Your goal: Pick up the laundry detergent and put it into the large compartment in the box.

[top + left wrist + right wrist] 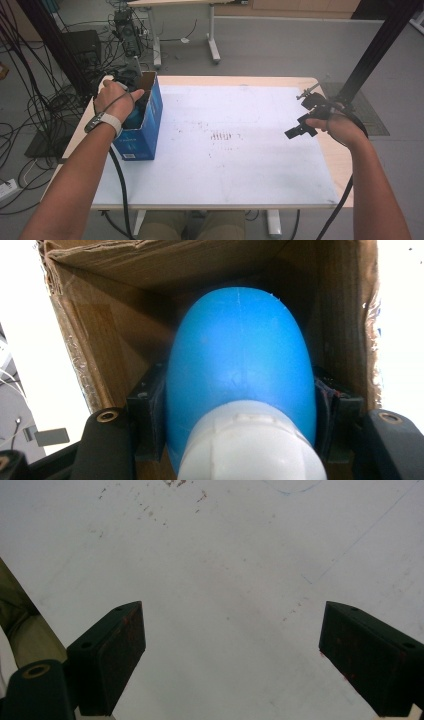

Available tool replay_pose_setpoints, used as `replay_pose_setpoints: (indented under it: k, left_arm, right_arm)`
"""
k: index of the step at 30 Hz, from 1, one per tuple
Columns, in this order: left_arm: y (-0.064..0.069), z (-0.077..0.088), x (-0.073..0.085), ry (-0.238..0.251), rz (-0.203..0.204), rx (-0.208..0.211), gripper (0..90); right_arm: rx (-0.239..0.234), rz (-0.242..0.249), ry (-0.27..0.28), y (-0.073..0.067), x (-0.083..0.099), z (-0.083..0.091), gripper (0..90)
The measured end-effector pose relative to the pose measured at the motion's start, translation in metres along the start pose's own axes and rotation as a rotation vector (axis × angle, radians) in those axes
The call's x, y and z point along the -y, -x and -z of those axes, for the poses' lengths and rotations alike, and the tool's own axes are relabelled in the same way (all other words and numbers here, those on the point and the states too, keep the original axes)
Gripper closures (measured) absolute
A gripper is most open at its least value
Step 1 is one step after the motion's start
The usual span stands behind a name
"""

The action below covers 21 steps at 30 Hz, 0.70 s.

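Observation:
A blue bottle (240, 355) with a white cap (250, 445) points into an open cardboard box (105, 335). My left gripper (243, 410) is shut on the bottle, one black pad on each side of it, just above the cap. From above, the box (147, 127) is blue outside and stands at the table's left edge. The person's left hand (116, 97) reaches into its top, hiding most of that gripper. My right gripper (296, 131) hovers over the right part of the table. Its jaws (240, 655) stand wide open over the bare white sheet, with nothing between them.
A white sheet (240, 150) with faint reddish marks near its middle covers the wooden table. Many cables (30, 100) lie on the floor at the left. Another table's legs (214, 47) stand behind, and a black post (372, 55) rises at the right.

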State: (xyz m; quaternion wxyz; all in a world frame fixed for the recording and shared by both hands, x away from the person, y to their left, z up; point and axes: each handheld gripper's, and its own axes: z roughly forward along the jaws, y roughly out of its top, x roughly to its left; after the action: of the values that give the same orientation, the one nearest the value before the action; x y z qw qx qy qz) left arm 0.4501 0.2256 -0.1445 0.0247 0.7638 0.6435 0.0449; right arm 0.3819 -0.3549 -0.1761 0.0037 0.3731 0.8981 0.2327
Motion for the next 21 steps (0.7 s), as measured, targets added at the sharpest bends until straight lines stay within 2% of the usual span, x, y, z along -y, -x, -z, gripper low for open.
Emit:
replay_pose_setpoints:
  k: [21]
  left_arm:
    - [-0.0029,0.0,0.0018,0.003,0.002,0.007,37.2]
  right_arm:
    - [0.0,-0.004,0.001,-0.001,0.001,-0.0003,11.3]
